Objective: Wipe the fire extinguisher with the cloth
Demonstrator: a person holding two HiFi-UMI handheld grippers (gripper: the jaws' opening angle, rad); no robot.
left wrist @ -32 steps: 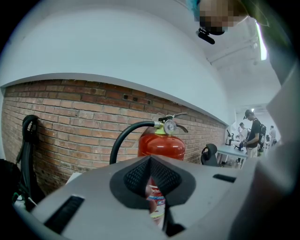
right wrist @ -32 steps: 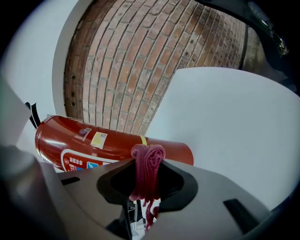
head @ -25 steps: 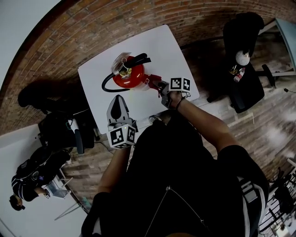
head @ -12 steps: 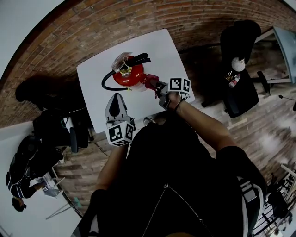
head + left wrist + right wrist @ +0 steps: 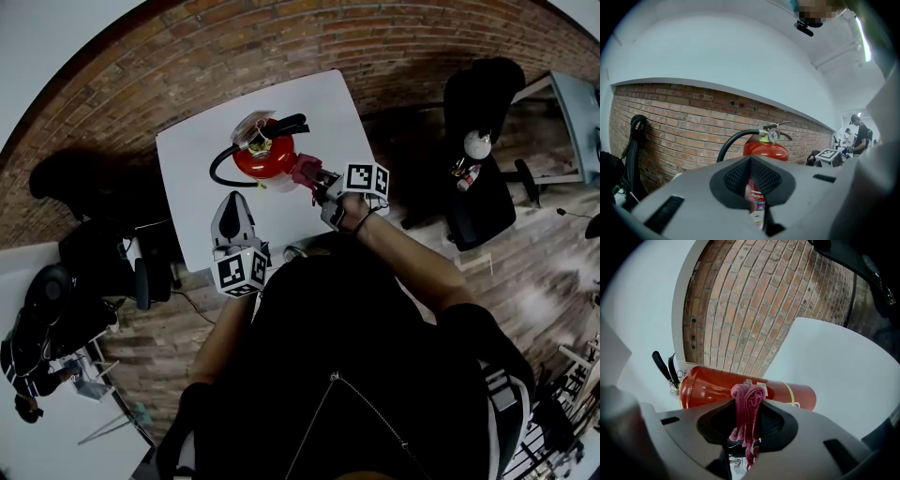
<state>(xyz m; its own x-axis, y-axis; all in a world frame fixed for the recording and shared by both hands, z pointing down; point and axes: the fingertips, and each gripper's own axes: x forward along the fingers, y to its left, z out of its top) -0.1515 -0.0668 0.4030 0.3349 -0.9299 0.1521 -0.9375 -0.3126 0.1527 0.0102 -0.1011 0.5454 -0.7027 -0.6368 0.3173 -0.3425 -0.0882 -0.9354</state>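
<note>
Right gripper (image 5: 749, 397): fingers (image 5: 779, 423) clamped on the cloth (image 5: 746, 406), a soft maroon wad bunched between them with a tail hanging down.
Left gripper (image 5: 750, 158): fingers (image 5: 733, 178) pressed together with nothing in them, pointing at the extinguisher (image 5: 765, 149) from near its base.
Cloth tip: right up against the red shell. I can't tell whether it's touching or just off it.
Extinguisher: standing upright on the white worktop (image 5: 192, 159) in front of the brick wall. The hose (image 5: 733, 140) loops off one side, and the gauge (image 5: 773, 135) and lever are on top.
How it'll handle: my guess is heavy, rigid steel with a slick painted shell. It's tall for its base, so a hard push up high could rock it. The cloth is limp and light and will fold over rather than push back.
Where I'd hold: steady it with the left at the neck under the valve, not by the hose or gauge. Keep the cloth pinched near its middle so a fat pad sticks out.
Stage: looks like I'm working the side wall, and the top isn't done yet as far as I can judge.
</note>
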